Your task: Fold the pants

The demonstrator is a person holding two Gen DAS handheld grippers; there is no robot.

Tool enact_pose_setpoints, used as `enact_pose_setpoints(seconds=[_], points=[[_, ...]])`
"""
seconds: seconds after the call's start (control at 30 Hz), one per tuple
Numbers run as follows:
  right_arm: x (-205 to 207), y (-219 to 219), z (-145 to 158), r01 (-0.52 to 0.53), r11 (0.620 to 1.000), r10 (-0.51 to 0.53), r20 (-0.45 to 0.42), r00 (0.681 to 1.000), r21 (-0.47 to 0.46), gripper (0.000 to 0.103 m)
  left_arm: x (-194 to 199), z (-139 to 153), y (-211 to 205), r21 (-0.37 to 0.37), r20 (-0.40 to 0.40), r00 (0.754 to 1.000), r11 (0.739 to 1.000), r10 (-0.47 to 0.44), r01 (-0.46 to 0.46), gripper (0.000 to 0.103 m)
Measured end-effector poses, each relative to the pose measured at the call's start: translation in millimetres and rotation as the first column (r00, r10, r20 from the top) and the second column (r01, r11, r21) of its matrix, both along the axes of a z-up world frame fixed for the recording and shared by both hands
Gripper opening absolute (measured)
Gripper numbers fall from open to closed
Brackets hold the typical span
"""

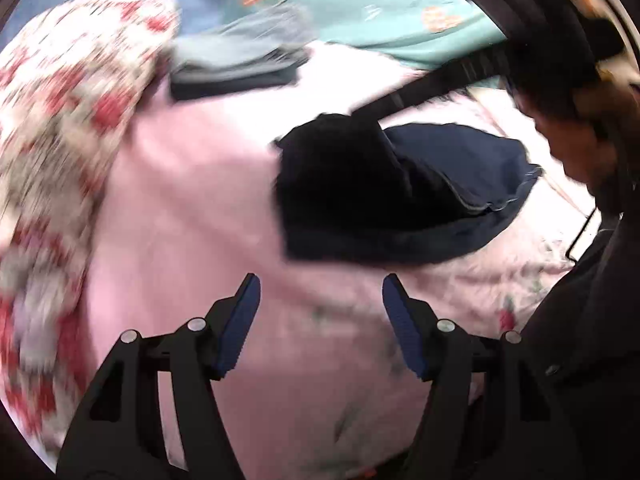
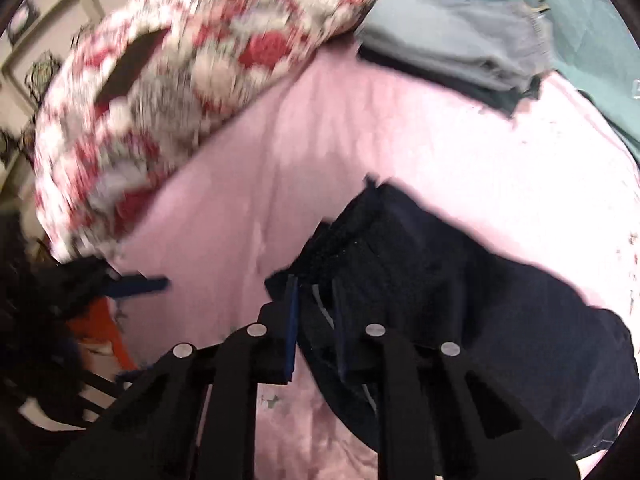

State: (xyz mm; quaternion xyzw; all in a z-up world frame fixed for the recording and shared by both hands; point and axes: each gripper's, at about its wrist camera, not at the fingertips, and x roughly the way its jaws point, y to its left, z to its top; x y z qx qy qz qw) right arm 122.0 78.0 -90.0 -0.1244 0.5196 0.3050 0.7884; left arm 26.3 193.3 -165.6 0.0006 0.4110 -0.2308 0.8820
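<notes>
Bedding first: pink sheet [image 1: 192, 208] fills most of both views, w/ a red-and-white patterned blanket [image 1: 68, 120] heaped along the left edge of the left-wrist frame and across the upper left of the right-wrist one. Teal cover [image 1: 384, 12] w/ orange hearts sits top centre-right in the left view. Stack of folded grey clothes [image 1: 240, 64] lies upper centre there, just beside the blanket; in the right view it's upper right.

Dark navy pants [image 1: 384, 196] lie bunched on the sheet, centre-right of the left view, lower right of the right view, w/ pale stitching showing along one hem.

My right claw [image 2: 316, 320], bottom centre of its frame, is pinched together on a fold of the pants; cloth sits between the blue pads. In the left view it's a dark blurred bar coming in from upper right down to the pants.

My left claw [image 1: 321, 316], bottom centre of its view, stands apart, nothing between the pads, just short of the pants' near edge.
</notes>
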Motion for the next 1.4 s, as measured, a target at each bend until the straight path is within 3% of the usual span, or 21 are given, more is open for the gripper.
enact_pose_setpoints(seconds=[0.23, 0.33, 0.43, 0.5, 0.53, 0.57, 0.6, 0.67, 0.7, 0.73, 0.8, 0.83, 0.93, 1.07, 1.17, 1.23, 1.27, 1.3, 1.4], points=[[42, -32, 57, 0.054, 0.998, -0.055, 0.031, 0.998, 0.045, 0.015, 56, 4, -62, -0.034, 0.104, 0.966, 0.97, -0.237, 0.242, 0.06], [49, -32, 62, 0.039, 0.998, -0.041, 0.031, 0.999, 0.052, 0.015, 88, -3, -81, -0.055, 0.102, 0.96, 0.962, -0.262, 0.269, 0.06], [48, -30, 71, 0.009, 0.998, -0.013, 0.05, 0.999, 0.063, 0.015, 126, -30, -83, -0.069, 0.029, 0.977, 0.975, -0.21, 0.211, 0.054], [43, -27, 75, -0.013, 0.997, 0.01, 0.052, 0.999, 0.069, 0.015, 144, -44, -68, -0.175, -0.023, 0.985, 0.971, -0.17, 0.163, 0.043], [40, -24, 70, -0.027, 0.997, 0.025, 0.041, 0.999, 0.069, 0.015, 155, -54, -55, -0.272, -0.073, 0.986, 0.954, -0.15, 0.125, 0.037], [37, -22, 64, -0.038, 0.997, 0.036, 0.033, 0.999, 0.062, 0.015, 163, -62, -44, -0.345, -0.125, 0.983, 0.934, -0.138, 0.087, 0.024], [36, -21, 59, -0.048, 0.997, 0.046, 0.024, 0.999, 0.058, 0.015, 171, -71, -26, -0.442, -0.188, 0.975, 0.897, -0.122, 0.027, 0.018], [32, -18, 47, -0.065, 0.995, 0.065, -0.001, 0.998, 0.071, 0.015, 171, -78, -3, -0.536, -0.24, 0.964, 0.843, -0.115, -0.033, 0.016], [30, -16, 41, -0.071, 0.994, 0.073, -0.023, 0.997, 0.086, 0.015, 164, -75, 9, -0.537, -0.24, 0.966, 0.842, -0.099, -0.047, 0.016], [28, -14, 38, -0.075, 0.992, 0.079, -0.038, 0.996, 0.097, 0.015, 157, -67, 14, -0.497, -0.217, 0.973, 0.867, -0.076, -0.043, 0.017], [23, -6, 26, -0.092, 0.988, 0.101, -0.07, 0.992, 0.123, 0.015, 138, -47, 23, -0.381, -0.161, 0.987, 0.924, -0.024, -0.039, 0.042], [21, 0, 18, -0.102, 0.986, 0.114, -0.089, 0.989, 0.129, 0.015, 131, -40, 28, -0.341, -0.137, 0.99, 0.938, 0.014, -0.061, 0.069], [14, 16, -9, -0.119, 0.984, 0.137, -0.13, 0.982, 0.135, 0.015, 110, -22, 47, -0.244, -0.089, 0.99, 0.962, 0.105, -0.124, 0.072], [8, 35, -61, -0.135, 0.986, 0.15, -0.164, 0.975, 0.1, 0.015, 98, -5, 68, -0.142, -0.055, 0.98, 0.97, 0.194, -0.2, 0.073], [7, 40, -82, -0.126, 0.987, 0.14, -0.151, 0.979, 0.1, 0.016, 99, 6, 71, -0.108, -0.036, 0.974, 0.968, 0.223, -0.226, 0.074], [-1, 43, -75, -0.159, 0.984, 0.168, -0.107, 0.98, 0.085, 0.022, 106, 15, 67, -0.083, -0.012, 0.973, 0.97, 0.23, -0.23, 0.076], [-5, 43, -69, -0.175, 0.98, 0.184, -0.102, 0.978, 0.091, 0.04, 111, 19, 64, -0.075, -0.004, 0.974, 0.971, 0.227, -0.226, 0.078], [-11, 40, -59, -0.19, 0.978, 0.197, -0.081, 0.977, 0.088, 0.046, 116, 25, 57, -0.065, 0.006, 0.975, 0.973, 0.222, -0.221, 0.079], [-25, 4, -22, -0.189, 0.981, 0.187, 0.037, 0.982, 0.054, 0.047, 132, 46, 28, -0.049, 0.051, 0.983, 0.984, 0.175, -0.173, 0.082]])
